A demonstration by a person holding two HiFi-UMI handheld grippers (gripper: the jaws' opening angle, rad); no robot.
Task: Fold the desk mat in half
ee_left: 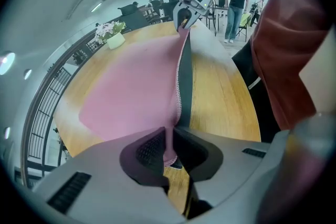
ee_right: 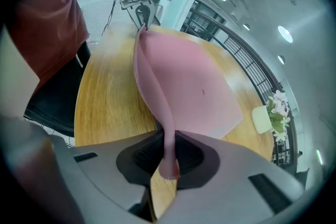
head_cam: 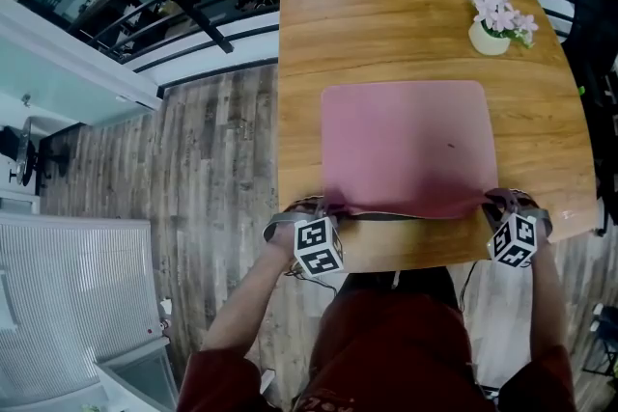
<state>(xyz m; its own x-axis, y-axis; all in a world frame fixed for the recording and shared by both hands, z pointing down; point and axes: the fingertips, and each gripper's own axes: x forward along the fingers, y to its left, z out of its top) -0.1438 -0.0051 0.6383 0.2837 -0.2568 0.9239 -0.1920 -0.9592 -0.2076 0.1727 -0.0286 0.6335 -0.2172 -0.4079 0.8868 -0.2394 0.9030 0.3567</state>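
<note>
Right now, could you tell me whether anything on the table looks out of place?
Nothing stands out. The mat's near edge is raised only because the left gripper and right gripper pinch its corners. The flower pot stands upright; one dark speck marks the mat.

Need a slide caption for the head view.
Left gripper and right gripper pinch the near corners of the pink desk mat, that edge lifted off the wooden table.

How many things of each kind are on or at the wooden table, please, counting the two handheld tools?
Pink rectangular desk mat: 1
White pot of pink flowers: 1
Grey handheld tools: 2, the left tool and the right tool, each shut on a near corner of the mat
Total: 4
</note>
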